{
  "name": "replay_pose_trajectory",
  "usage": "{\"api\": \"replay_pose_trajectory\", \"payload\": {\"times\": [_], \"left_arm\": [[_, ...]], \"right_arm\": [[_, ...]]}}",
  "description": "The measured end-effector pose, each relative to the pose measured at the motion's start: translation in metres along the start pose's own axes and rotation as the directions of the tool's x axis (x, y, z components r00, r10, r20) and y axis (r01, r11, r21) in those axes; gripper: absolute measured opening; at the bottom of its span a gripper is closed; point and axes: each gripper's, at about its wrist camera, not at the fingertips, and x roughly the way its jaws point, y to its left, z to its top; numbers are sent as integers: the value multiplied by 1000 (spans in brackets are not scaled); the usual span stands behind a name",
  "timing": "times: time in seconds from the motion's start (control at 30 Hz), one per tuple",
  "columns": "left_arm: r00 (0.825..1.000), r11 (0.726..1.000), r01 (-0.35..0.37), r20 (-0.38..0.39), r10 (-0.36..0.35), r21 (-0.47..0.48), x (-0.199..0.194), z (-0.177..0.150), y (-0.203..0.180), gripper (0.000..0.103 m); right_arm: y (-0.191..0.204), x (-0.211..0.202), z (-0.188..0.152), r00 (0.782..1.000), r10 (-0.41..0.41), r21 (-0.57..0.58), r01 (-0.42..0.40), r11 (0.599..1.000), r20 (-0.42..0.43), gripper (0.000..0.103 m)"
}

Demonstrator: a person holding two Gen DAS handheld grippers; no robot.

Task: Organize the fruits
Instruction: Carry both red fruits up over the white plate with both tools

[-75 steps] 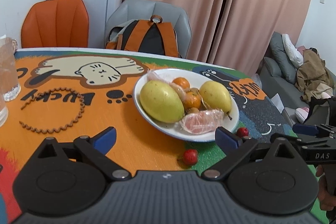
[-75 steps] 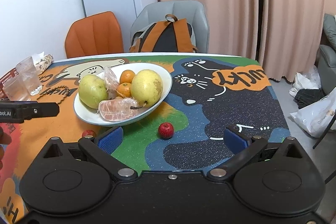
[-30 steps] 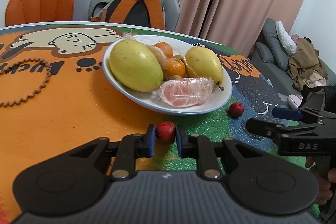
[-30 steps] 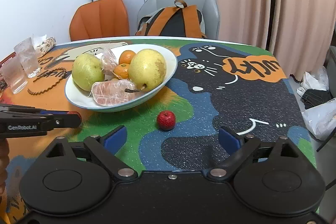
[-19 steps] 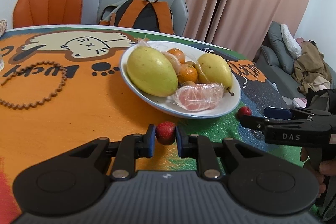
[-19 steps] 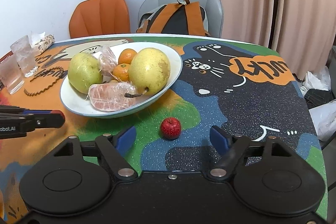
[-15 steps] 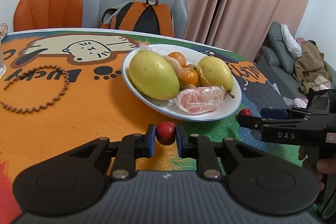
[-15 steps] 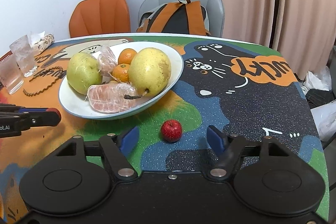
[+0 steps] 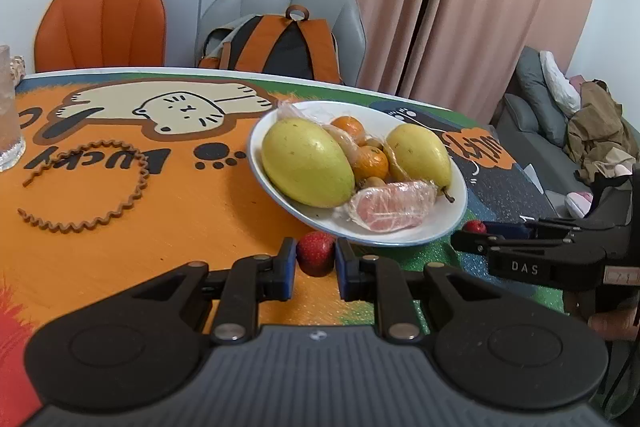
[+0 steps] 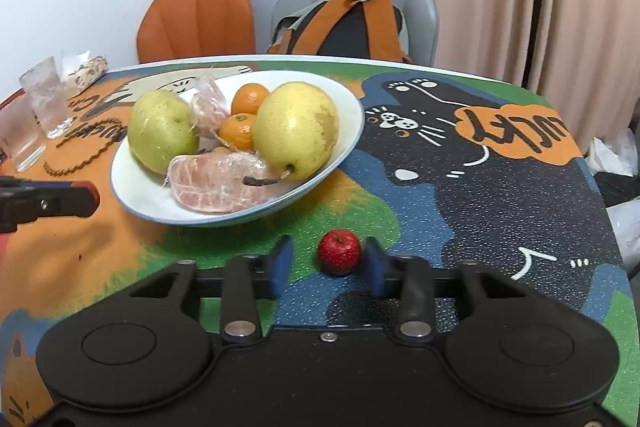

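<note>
Dining corner with pink curtains, an orange chair [image 9: 102, 23] and a grey chair carrying a backpack [image 9: 276, 43]; the table [image 9: 120, 195] is wearing a printed cat mat. Item one: a white bowl [image 10: 344, 107] sitting mid-table, holding two large yellow-green fruits, small oranges and wrapped peeled citrus segments. Item two: a small red fruit [image 9: 315, 253], being held clamped between the nearly closed left tongs [image 9: 315, 267], just in front of the bowl's near rim and apparently lifted off the table. Item three: a second small red fruit [image 10: 339, 251] sitting on the table just beside the bowl, stem dimple pointing up, with no long axis to speak of, being round. The right tongs [image 10: 327, 263] are standing half open around it, the right pad almost touching, the left pad apart; nothing is gripped. Progress, judged: the bowl is already carrying most of the fruit; two red pieces are remaining outside it, one in hand, one awaiting a grip. Sundry: glasses [image 10: 48, 99] and a brown zigzag ring [image 9: 80, 187] are lying at the far-left side.
</note>
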Motion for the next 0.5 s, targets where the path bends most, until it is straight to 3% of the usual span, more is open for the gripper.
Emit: {"api": "replay_pose_trajectory", "payload": {"times": [0.5], "left_arm": [[999,1000,30,30,-30,-4,1,12,1,19]], "right_arm": [[-5,-24,1,999,-13,29,12,999,30,22]]}}
